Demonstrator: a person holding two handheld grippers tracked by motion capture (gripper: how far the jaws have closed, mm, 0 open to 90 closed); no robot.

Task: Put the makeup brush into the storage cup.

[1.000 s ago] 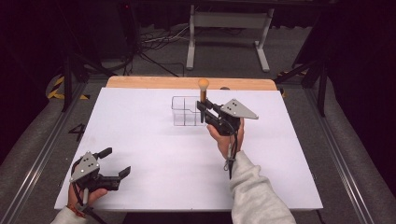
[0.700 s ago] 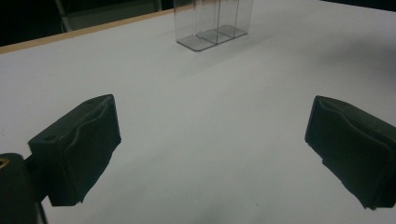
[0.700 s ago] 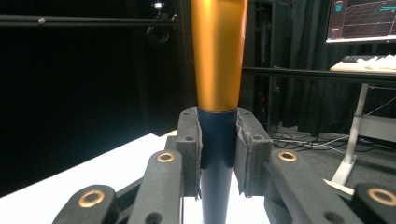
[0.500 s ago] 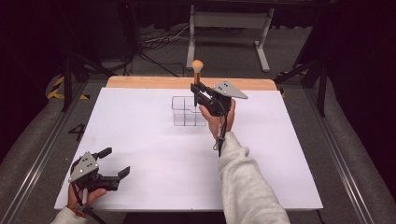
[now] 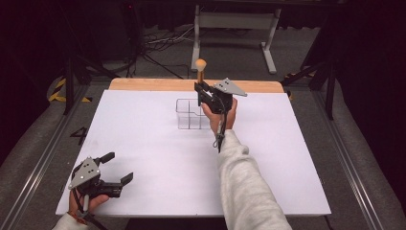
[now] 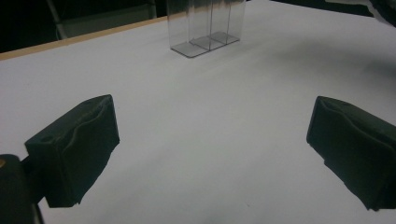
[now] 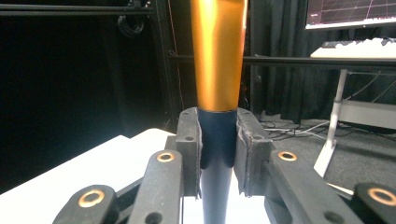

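— High view first: where is the right gripper (image 5: 203,92)?
— Raised at the far side of the white table (image 5: 158,158), just over the clear box (image 5: 191,114) with its divided compartments. A hand (image 5: 221,112) in a grey sleeve (image 5: 244,187) holds it.
— Is it carrying anything?
— Yes, a brush (image 5: 200,72) standing upright. Its rounded orange top pokes up above the jaws.
— How firm is the grip?
— In the right gripper view the jaws are closed tight on the dark lower part of the brush (image 7: 217,93), pads pressed on both sides, with the orange part rising straight above them.
— Is the brush inside the box?
— I can't tell whether its lower end reaches into a compartment.
— And the left gripper (image 5: 117,172)?
— Low at the near left corner of the table, well apart from the box. Its jaws are spread wide with nothing between them; the left gripper view shows bare table there and the box (image 6: 205,28) farther off.
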